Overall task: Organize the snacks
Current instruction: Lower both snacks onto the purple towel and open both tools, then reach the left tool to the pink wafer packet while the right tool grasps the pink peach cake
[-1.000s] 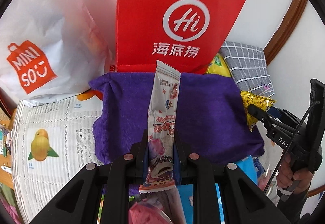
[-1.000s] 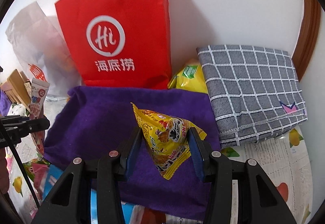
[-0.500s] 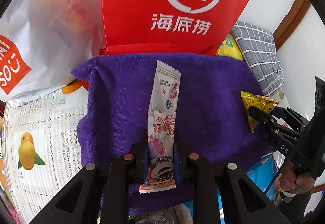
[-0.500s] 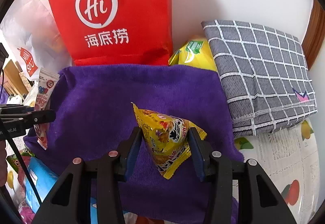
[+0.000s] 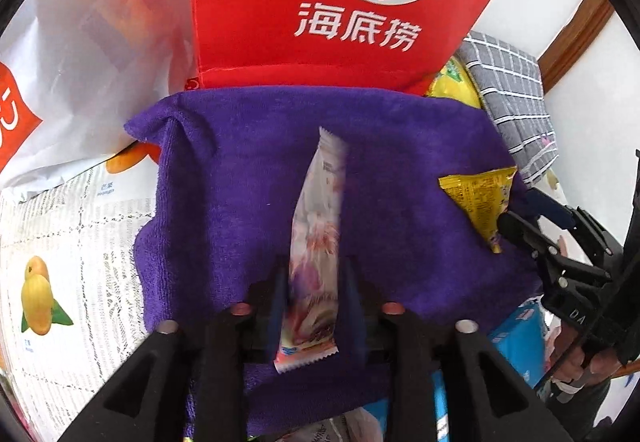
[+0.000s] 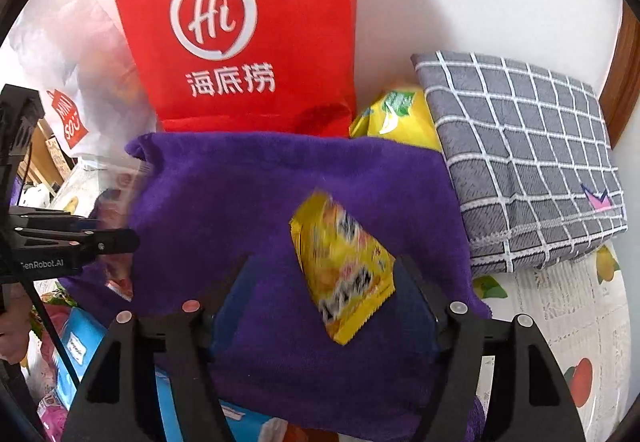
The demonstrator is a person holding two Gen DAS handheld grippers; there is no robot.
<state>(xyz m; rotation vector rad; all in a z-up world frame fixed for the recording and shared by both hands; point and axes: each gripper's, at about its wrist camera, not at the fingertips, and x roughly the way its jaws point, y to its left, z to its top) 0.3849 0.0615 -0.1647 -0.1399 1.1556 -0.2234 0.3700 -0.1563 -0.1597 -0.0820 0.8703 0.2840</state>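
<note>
1. Now both claws are letting go at the same moment. The left claw (image 5: 316,294) has its jaws opening, and the long pink-and-white snack bar (image 5: 318,242) stands between them, blurred, so I judge the pads no longer press on it. The right claw (image 6: 320,294) also has its jaws opening, wide apart, and the yellow snack packet (image 6: 344,270) is loose between them, blurred too.

2. Both snacks are over the purple towel (image 5: 240,201), the bar near its middle and the packet toward its right side, as the left view shows. The first risk: the bar is long and light, and it may tip sideways and land crooked, or slide off the near edge of the towel onto the blue pack (image 5: 516,342) below.

3. The yellow packet is puffy and tilted. It may roll toward the grey checked cloth (image 6: 520,161), or end too near the bar, so that the row is not tidy.

4. A pad may catch on a crimped edge of a wrapper when the claw is pulled away, and drag the snack with it.

5. The towel has a fold at its far left corner, near the red paper bag (image 5: 320,21). A careless withdrawal could bunch the cloth and shift both snacks.
</note>
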